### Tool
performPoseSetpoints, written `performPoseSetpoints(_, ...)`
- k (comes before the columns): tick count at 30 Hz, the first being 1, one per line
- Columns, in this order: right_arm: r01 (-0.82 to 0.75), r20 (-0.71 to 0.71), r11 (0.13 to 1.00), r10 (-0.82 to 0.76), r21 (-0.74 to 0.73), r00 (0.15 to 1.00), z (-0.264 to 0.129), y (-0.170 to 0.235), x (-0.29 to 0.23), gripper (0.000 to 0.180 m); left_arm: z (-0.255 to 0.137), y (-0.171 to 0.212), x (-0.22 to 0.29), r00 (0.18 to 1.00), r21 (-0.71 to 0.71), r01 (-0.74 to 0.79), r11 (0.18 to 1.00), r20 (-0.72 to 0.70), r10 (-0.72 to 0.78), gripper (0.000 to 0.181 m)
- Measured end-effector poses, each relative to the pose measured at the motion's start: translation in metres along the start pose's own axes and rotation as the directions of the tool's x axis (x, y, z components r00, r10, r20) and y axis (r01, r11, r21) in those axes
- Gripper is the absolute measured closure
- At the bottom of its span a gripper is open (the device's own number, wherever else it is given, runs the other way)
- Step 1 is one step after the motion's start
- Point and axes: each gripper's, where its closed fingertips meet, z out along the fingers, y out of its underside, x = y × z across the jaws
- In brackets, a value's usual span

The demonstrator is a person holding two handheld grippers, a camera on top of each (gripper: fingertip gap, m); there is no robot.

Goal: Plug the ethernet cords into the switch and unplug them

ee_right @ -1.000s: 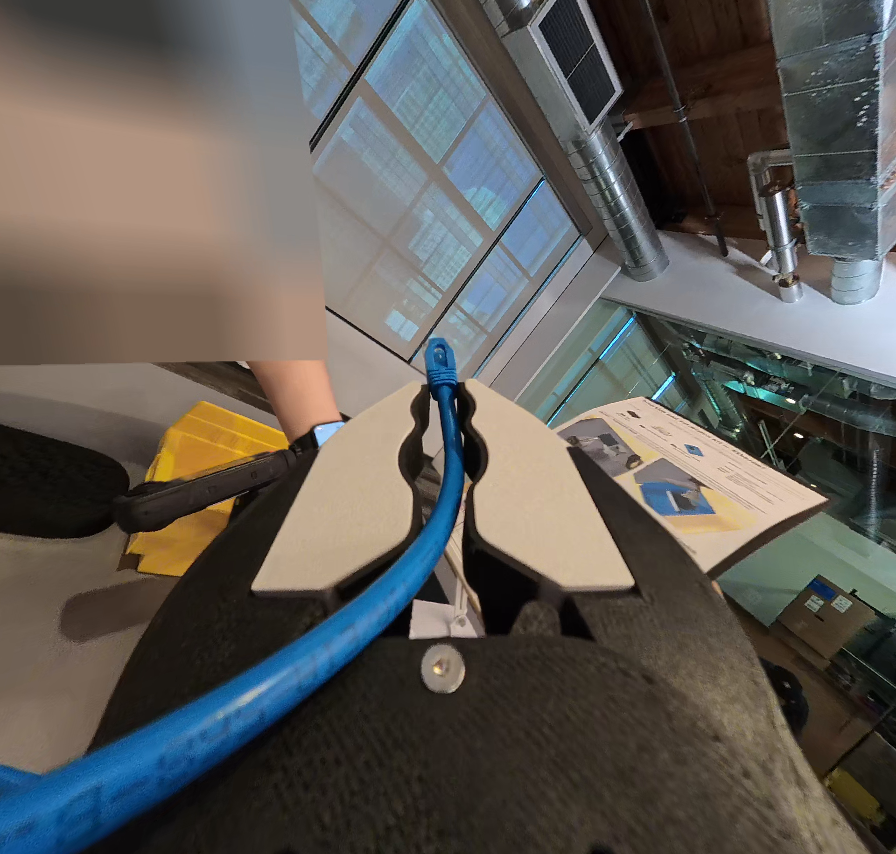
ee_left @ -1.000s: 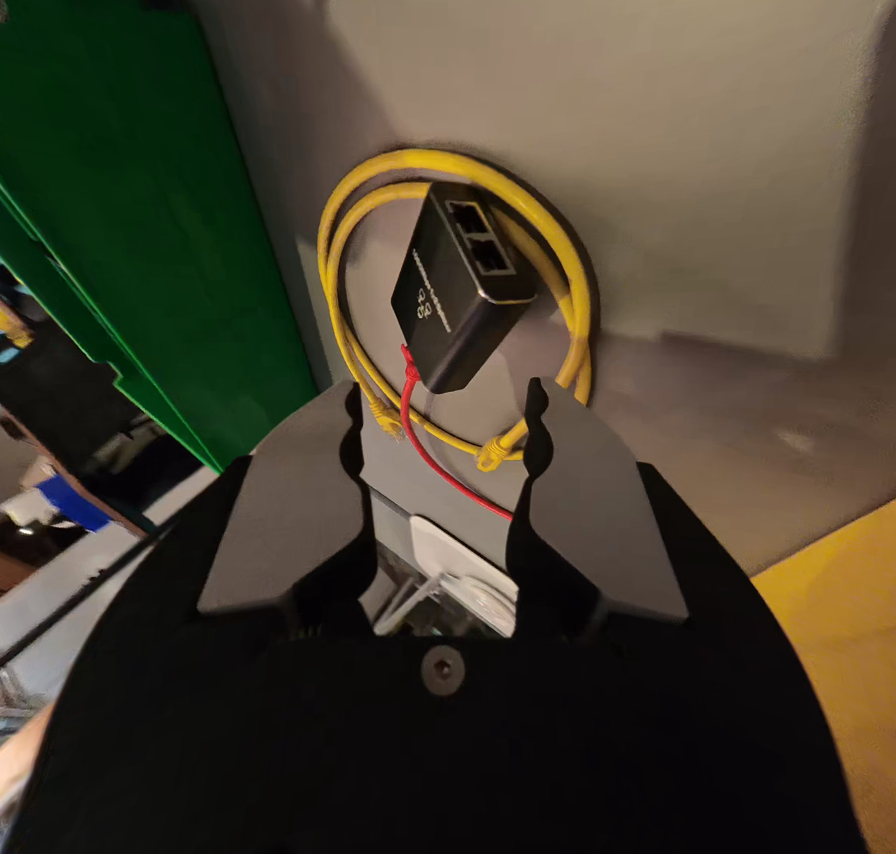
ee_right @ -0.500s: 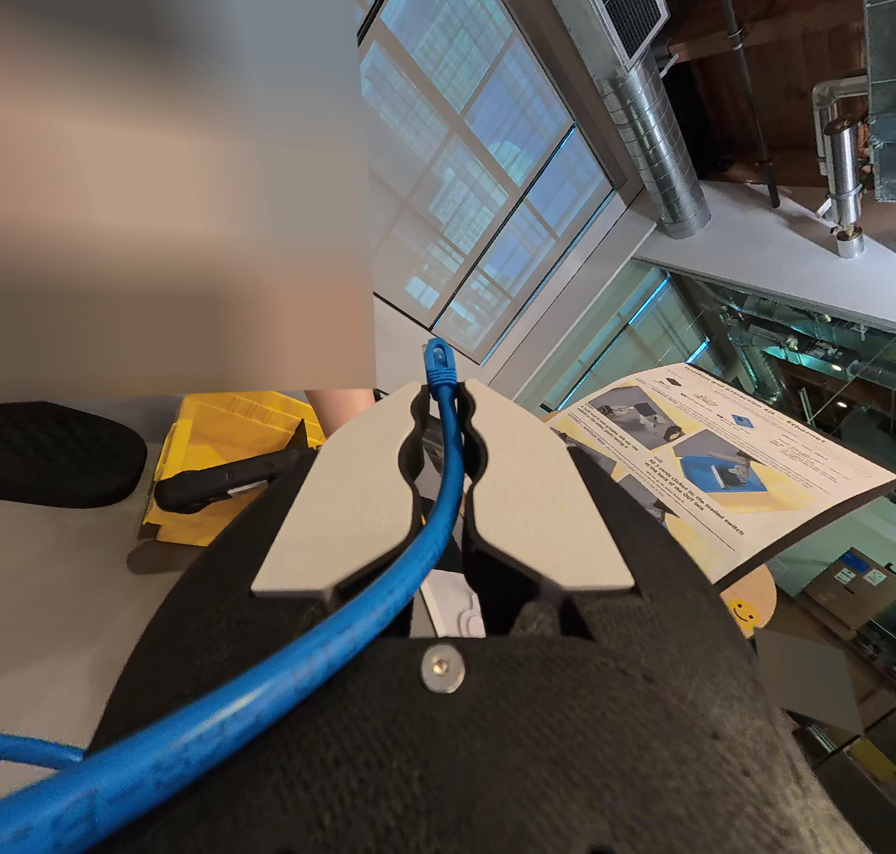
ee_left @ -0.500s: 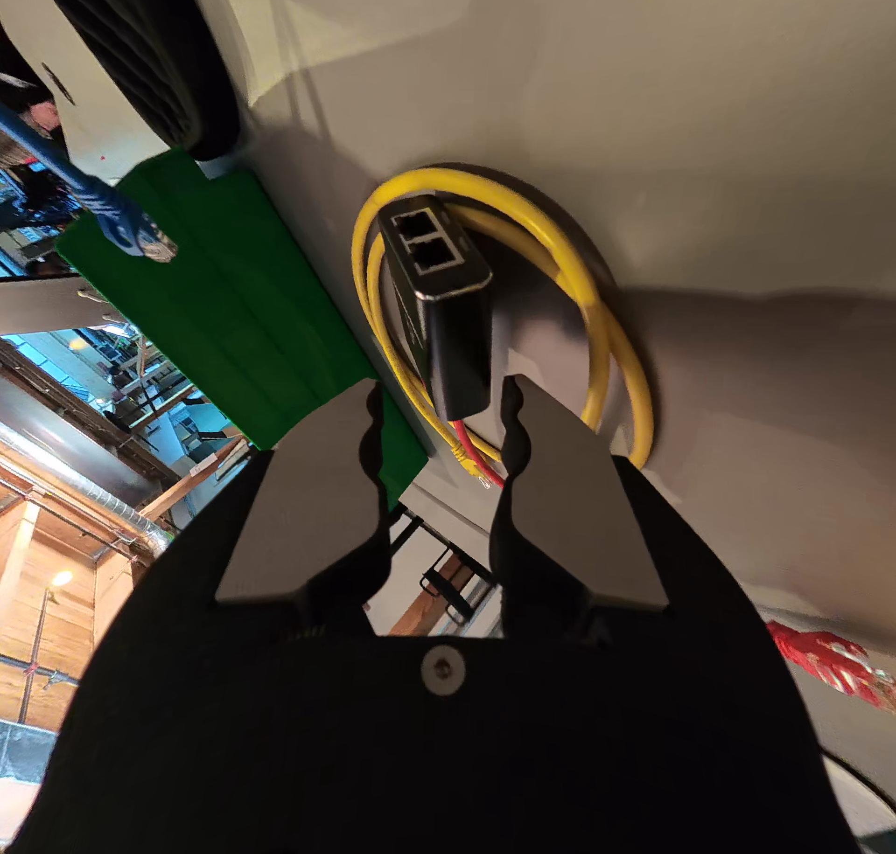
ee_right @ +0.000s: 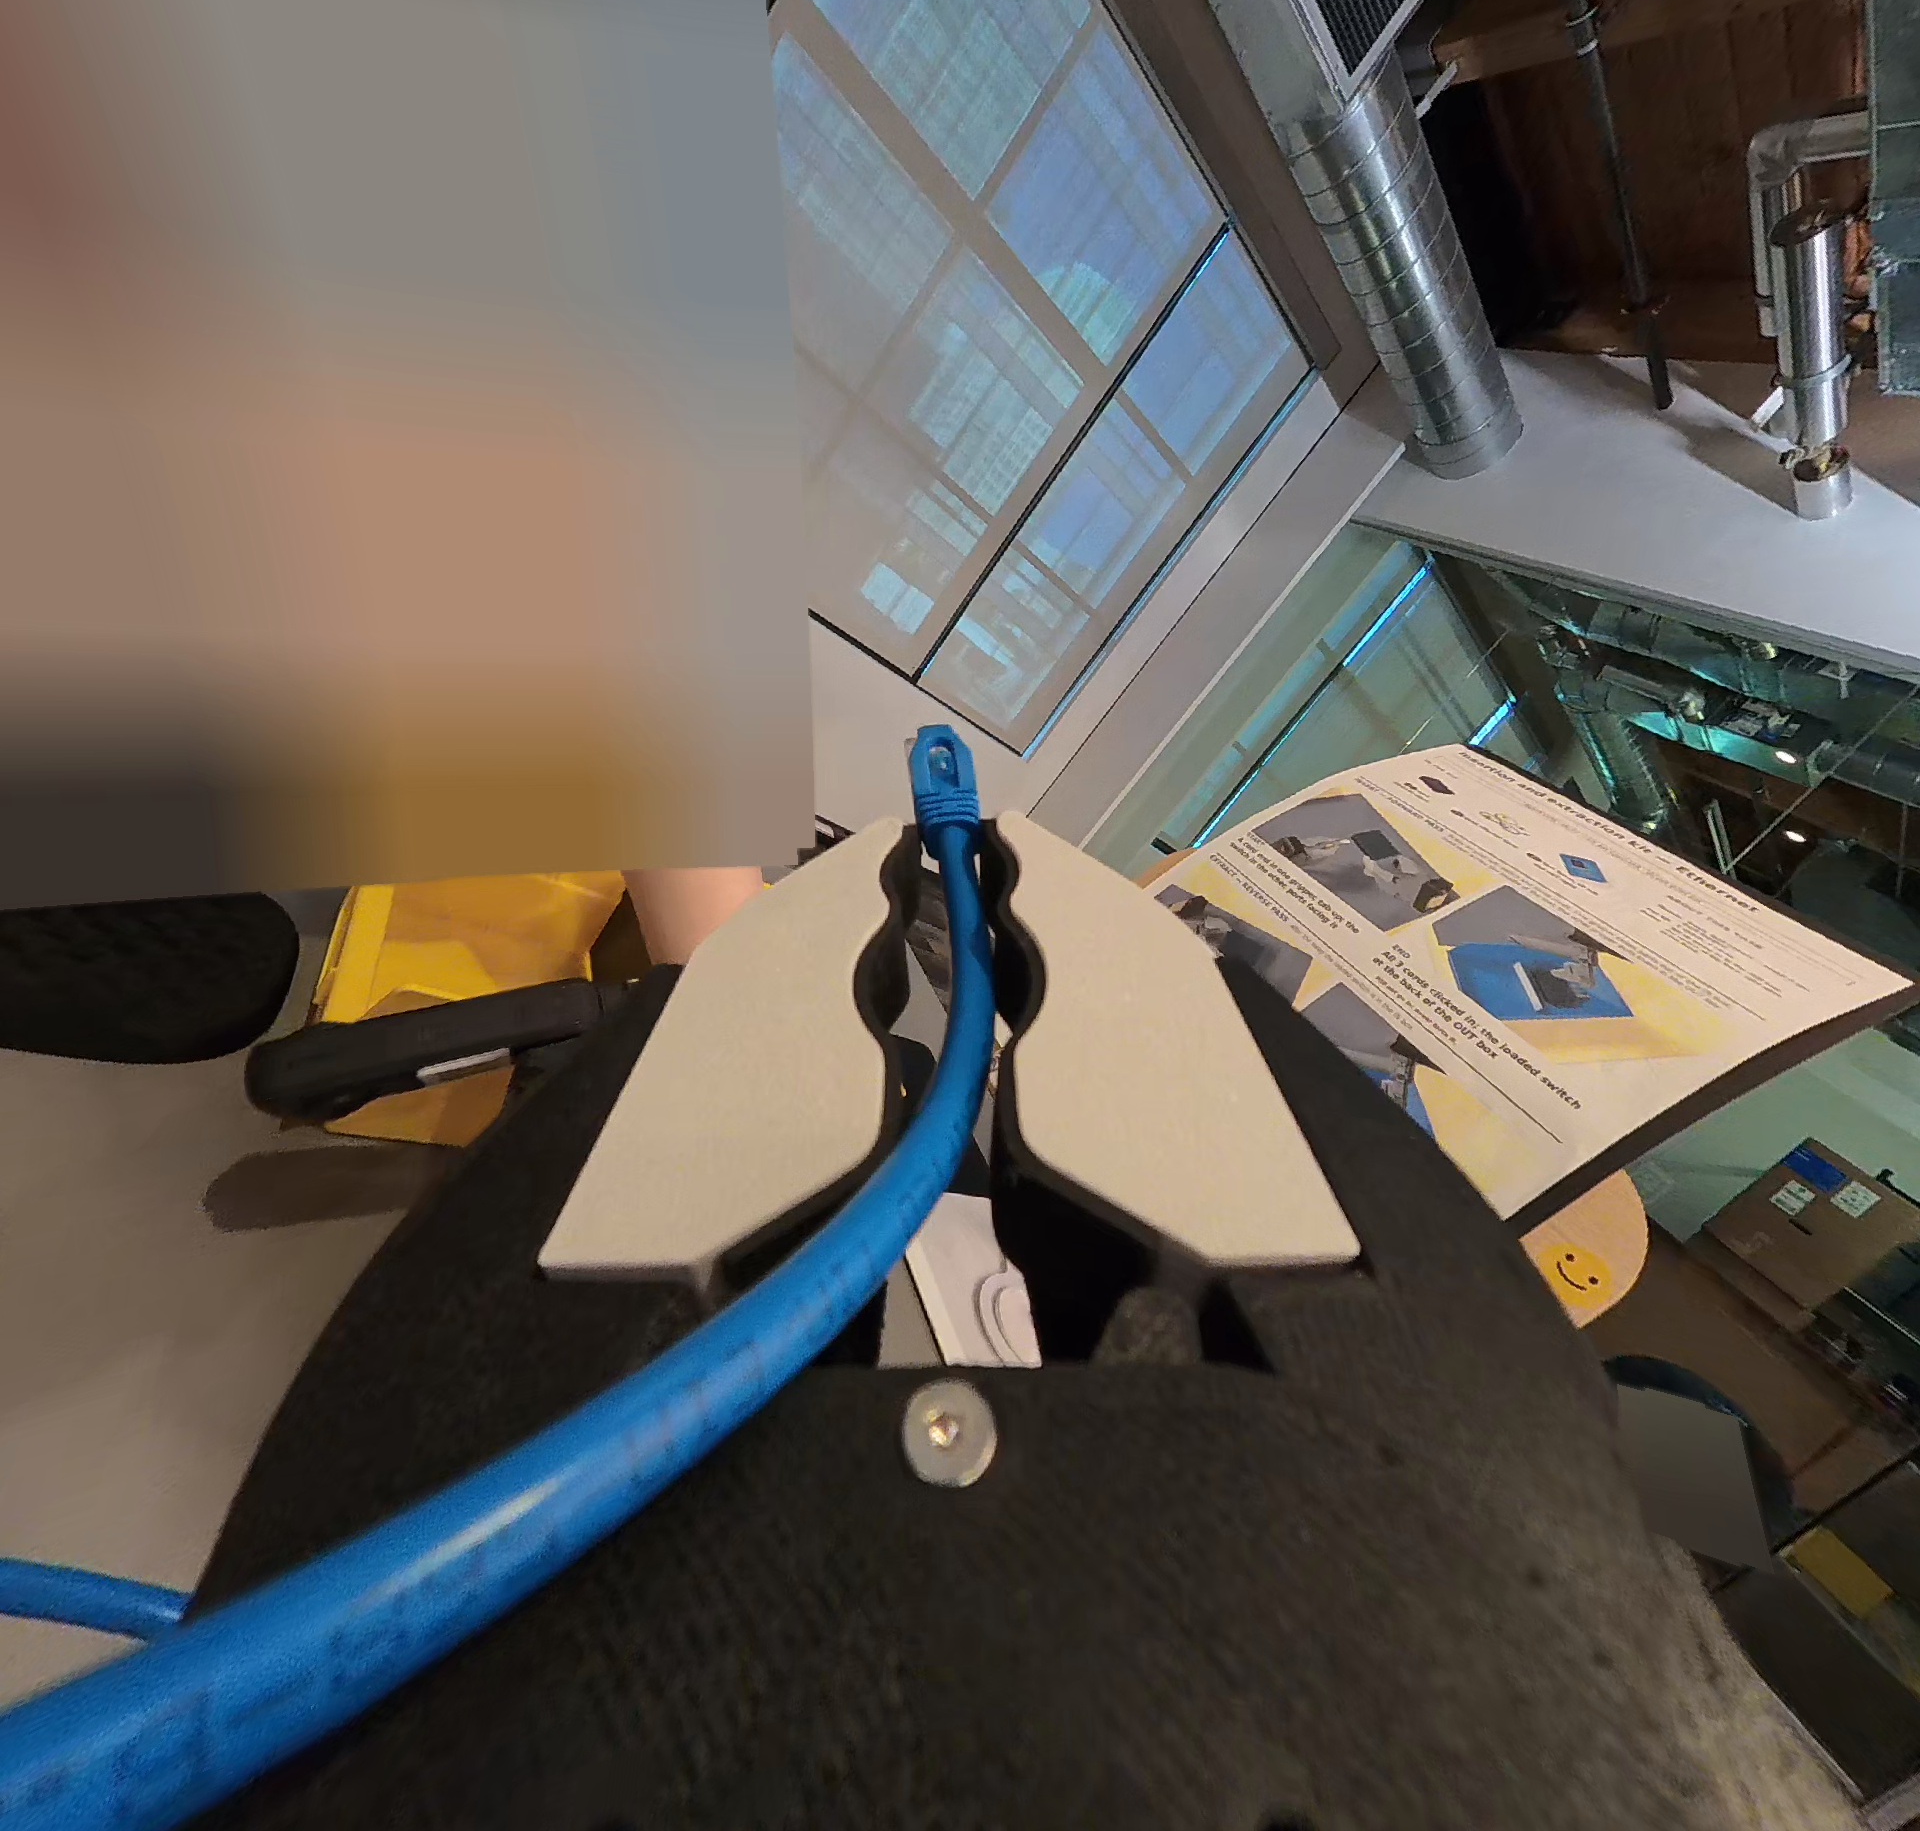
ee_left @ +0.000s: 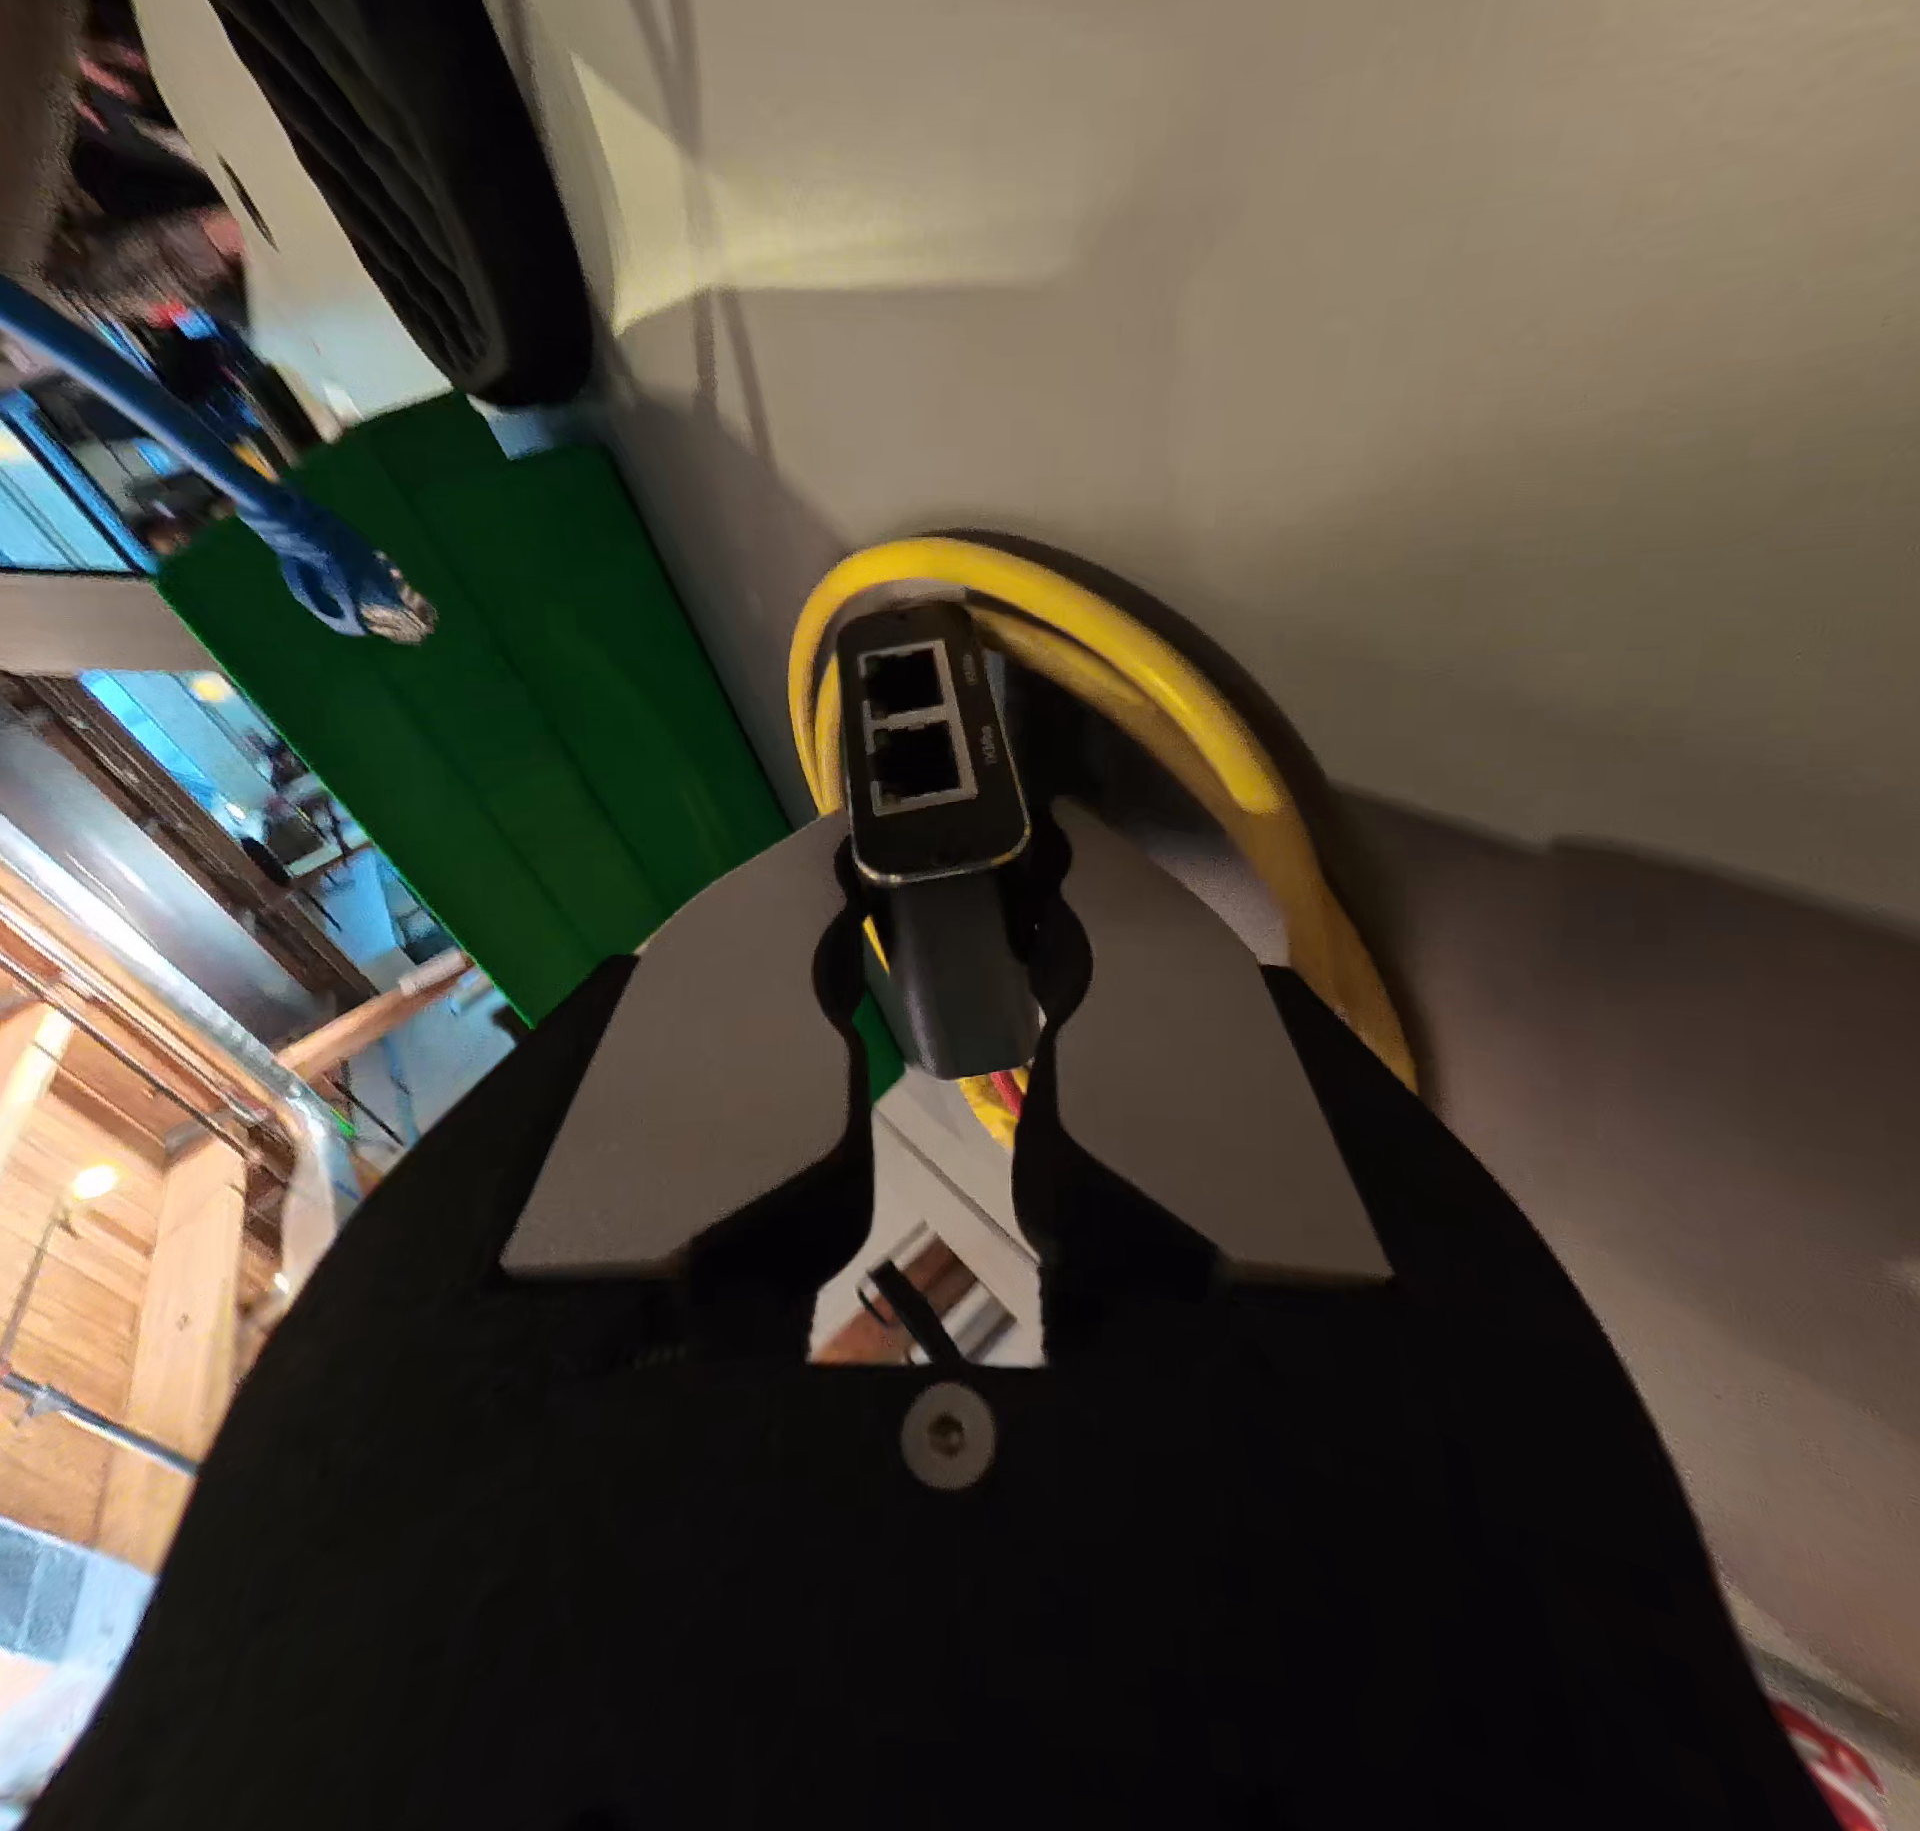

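Observation:
My left gripper (ee_left: 945,838) is shut on the body of a small black switch (ee_left: 940,960). Its two empty ports (ee_left: 914,732) face away from me. A coiled yellow ethernet cord (ee_left: 1195,721) lies on the grey table (ee_left: 1351,223) behind the switch, and a bit of red cord (ee_left: 1003,1085) shows below it. My right gripper (ee_right: 948,831) is shut on a blue ethernet cord (ee_right: 961,1033), with its plug (ee_right: 940,773) sticking out past the fingertips. The blue plug also shows in the left wrist view (ee_left: 343,576), up and to the left of the switch.
A green panel (ee_left: 468,721) lies left of the switch, with a black ridged pad (ee_left: 416,171) beyond it. In the right wrist view there is a yellow bin (ee_right: 457,940), a black handle (ee_right: 416,1043) and a printed instruction sheet (ee_right: 1507,950). The tips of one gripper are about 30 cm away from the tips of the other.
My left gripper has moved forward over the switch and shut on it. My right gripper has kept hold of the blue cord and tilted slightly.

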Motion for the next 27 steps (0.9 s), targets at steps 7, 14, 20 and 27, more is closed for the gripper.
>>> performPoseSetpoints(7,-0.012,-0.019,1.000,0.012,-0.017,1.000,0.000,-0.001,0.003,0.168,-0.024,0.025,-0.056,0.946,-0.170,0.323,0.931,0.089,-0.312,0.155)
performPoseSetpoints(14,-0.128,-0.199,0.990,0.113,-0.061,0.973,-0.007,-0.016,0.031,0.168,-0.102,0.072,-0.149,0.595,-0.117,0.754,0.647,0.539,-0.596,0.155)
performPoseSetpoints(20,-0.101,-0.250,0.980,0.055,-0.174,0.967,0.009,-0.033,0.013,0.168,-0.170,0.095,-0.189,0.408,-0.126,0.838,0.531,0.790,-0.457,0.156)
performPoseSetpoints(27,-0.024,-0.194,0.951,-0.038,-0.310,0.980,0.041,-0.028,-0.024,0.168,-0.210,0.089,-0.206,0.238,-0.071,0.881,0.468,0.920,-0.310,0.156)
